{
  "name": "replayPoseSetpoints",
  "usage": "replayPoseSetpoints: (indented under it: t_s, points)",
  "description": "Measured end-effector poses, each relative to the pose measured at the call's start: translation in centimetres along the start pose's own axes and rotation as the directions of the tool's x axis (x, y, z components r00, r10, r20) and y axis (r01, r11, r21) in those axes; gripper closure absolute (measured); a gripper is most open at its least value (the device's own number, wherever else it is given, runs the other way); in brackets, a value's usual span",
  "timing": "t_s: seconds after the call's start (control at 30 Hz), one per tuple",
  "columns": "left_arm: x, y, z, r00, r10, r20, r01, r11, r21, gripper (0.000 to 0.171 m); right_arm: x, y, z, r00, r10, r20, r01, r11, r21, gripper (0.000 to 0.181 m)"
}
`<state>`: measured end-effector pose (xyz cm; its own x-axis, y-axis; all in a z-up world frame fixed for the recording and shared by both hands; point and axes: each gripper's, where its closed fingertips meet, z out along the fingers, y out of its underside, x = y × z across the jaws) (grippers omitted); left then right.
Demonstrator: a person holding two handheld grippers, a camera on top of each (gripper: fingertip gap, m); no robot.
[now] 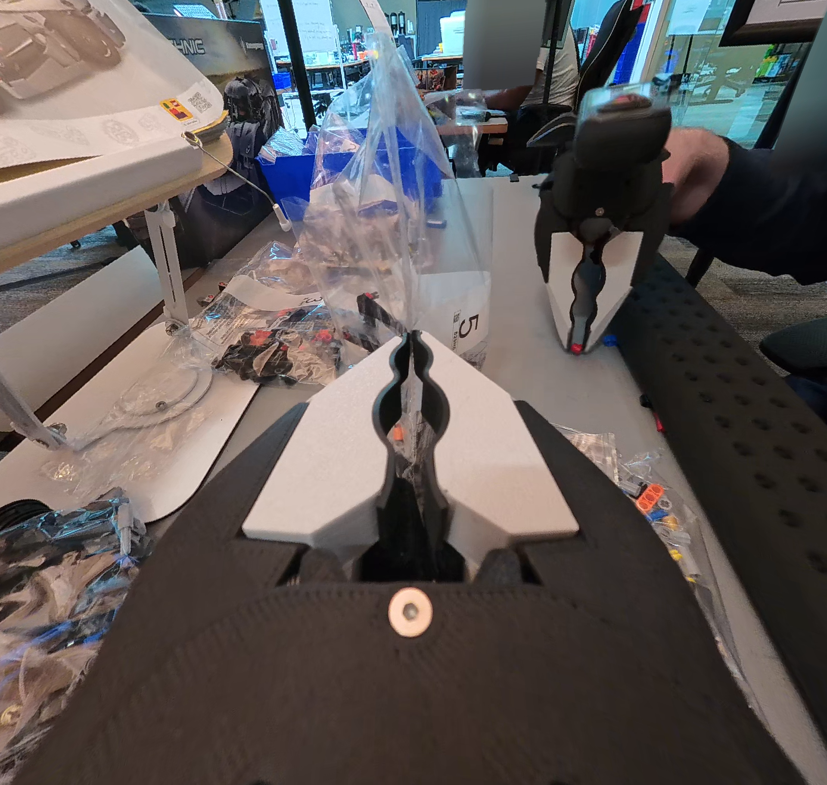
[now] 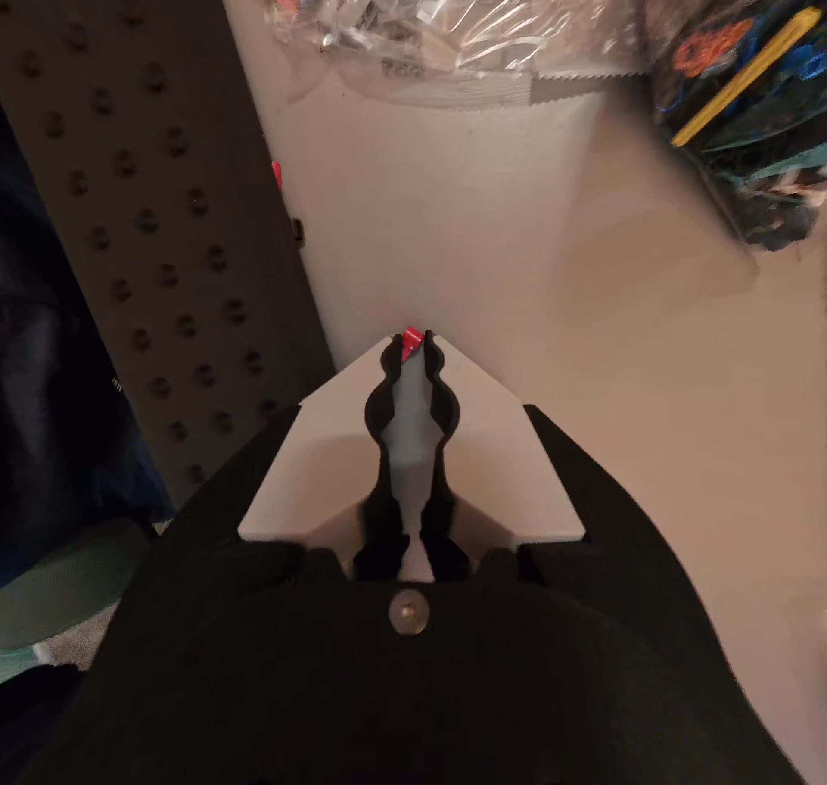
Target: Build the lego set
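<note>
My left gripper [image 1: 411, 336] is shut on a clear plastic bag [image 1: 385, 208] that rises tall and crumpled above its tips. My right gripper [image 2: 411, 336] is shut on a small red Lego piece [image 2: 410, 342] right at the grey table top [image 2: 492, 235]. In the left wrist view the right gripper [image 1: 577, 346] stands at the right, tips down on the table, with the red piece [image 1: 576, 348] between them and a hand [image 1: 691, 168] on it.
Several bags of Lego parts lie around: a dark one [image 1: 277, 347] left of my left gripper, a clear one with small coloured parts [image 1: 658, 504] at the right, which also shows in the right wrist view [image 2: 402, 16]. A black perforated board [image 2: 147, 208] edges the table. An instruction booklet on a stand [image 1: 89, 105] is at left. A blue bin [image 1: 304, 172] stands behind. Tip to tip, the grippers are about 20 cm apart.
</note>
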<state>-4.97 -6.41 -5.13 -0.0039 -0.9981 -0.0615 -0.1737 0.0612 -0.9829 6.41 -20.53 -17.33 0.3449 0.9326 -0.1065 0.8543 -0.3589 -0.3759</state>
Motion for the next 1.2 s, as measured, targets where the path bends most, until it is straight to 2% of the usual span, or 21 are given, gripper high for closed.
replayPoseSetpoints:
  t_s: [0.07,0.2,0.27,0.37,0.5,0.6,0.67,0.77,0.87,0.93,1.03,1.2]
  points:
    - [0.0,0.0,0.0,1.0,0.001,0.0,-0.001,1.0,0.0,0.171,0.8,-1.3,-1.3,1.0,0.004,-0.013,-0.003,0.998,0.064,0.173]
    - [0.1,0.0,0.0,1.0,0.002,-0.003,-0.002,1.0,0.001,0.171,4.8,-5.9,-6.5,0.988,0.03,-0.152,0.009,0.969,0.248,0.174]
    - [0.0,0.0,0.0,1.0,0.001,-0.003,-0.001,1.0,0.002,0.171,7.1,-9.0,-9.9,0.976,0.058,-0.21,0.026,0.927,0.375,0.174]
    - [0.0,0.0,-0.1,1.0,0.0,-0.001,0.0,1.0,0.002,0.171,9.2,-12.8,-13.2,0.977,0.083,-0.199,0.027,0.87,0.493,0.174]
    - [0.0,0.0,-0.1,1.0,0.001,-0.002,-0.001,1.0,0.002,0.171,10.7,-16.0,-13.4,0.985,0.07,-0.155,0.022,0.85,0.527,0.173]
    - [0.0,0.0,-0.2,1.0,0.001,-0.001,-0.001,1.0,0.001,0.171,10.6,-16.9,-11.4,0.995,0.04,-0.093,0.01,0.874,0.486,0.171]
    - [0.0,0.0,-0.2,1.0,0.001,-0.002,-0.001,1.0,0.0,0.171,10.8,-16.9,-10.8,0.995,0.05,-0.084,-0.005,0.884,0.468,0.162]
    - [0.0,0.0,-0.2,1.0,0.003,-0.002,-0.003,1.0,-0.001,0.171,11.2,-15.8,-12.1,0.988,0.085,-0.128,-0.01,0.87,0.494,0.159]
    - [0.0,0.0,-0.2,1.0,0.001,-0.002,-0.001,1.0,0.0,0.171,10.3,-12.8,-13.4,0.979,0.087,-0.185,0.01,0.883,0.468,0.159]
    - [0.1,0.0,-0.1,1.0,0.002,-0.004,-0.002,1.0,0.0,0.171,9.1,-10.0,-13.2,0.982,0.083,-0.17,-0.004,0.909,0.417,0.157]
    - [0.1,0.0,0.0,1.0,0.002,-0.005,-0.002,1.0,0.0,0.171,5.9,-5.7,-10.8,0.997,0.042,-0.065,-0.021,0.956,0.293,0.155]
    - [0.1,0.0,-0.1,1.0,0.002,-0.002,-0.002,1.0,-0.001,0.171,1.1,-0.4,-4.8,0.996,-0.082,0.045,0.079,0.996,0.05,0.155]
